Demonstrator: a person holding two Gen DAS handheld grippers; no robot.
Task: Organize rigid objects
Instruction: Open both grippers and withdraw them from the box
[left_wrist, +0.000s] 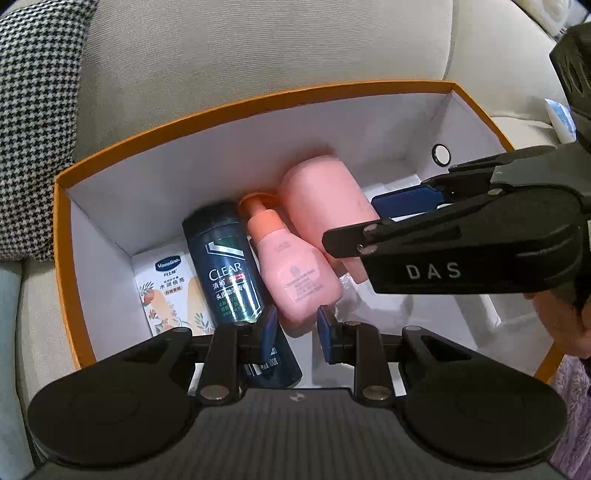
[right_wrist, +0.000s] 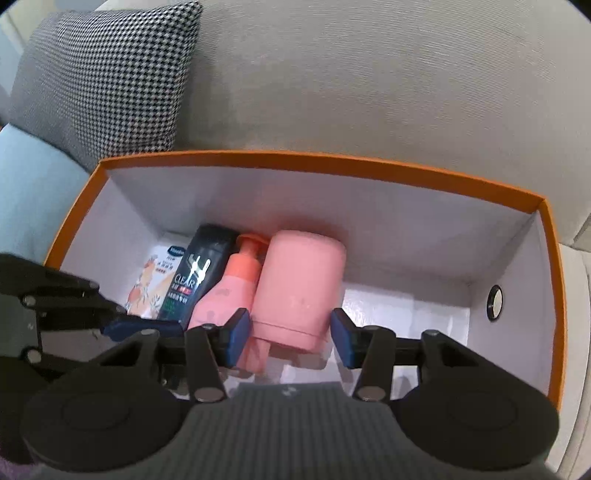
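An orange box (left_wrist: 258, 99) with a white inside lies on a beige sofa. In it lie side by side a Vaseline carton (left_wrist: 166, 291), a dark CLEAR bottle (left_wrist: 225, 269), a small pink pump bottle (left_wrist: 291, 277) and a large pink bottle (left_wrist: 325, 199). My left gripper (left_wrist: 293, 328) is open and empty just above the small pink bottle's base. My right gripper (right_wrist: 291, 334) is open, its pads on either side of the large pink bottle's (right_wrist: 299, 288) near end without touching it. The right gripper also shows in the left wrist view (left_wrist: 399, 218).
A houndstooth cushion (right_wrist: 107, 81) leans at the back left, with a light blue cushion (right_wrist: 29, 192) in front of it. The sofa back (right_wrist: 369, 74) rises behind the box (right_wrist: 332, 162). The box's right half shows bare white floor (right_wrist: 402, 310).
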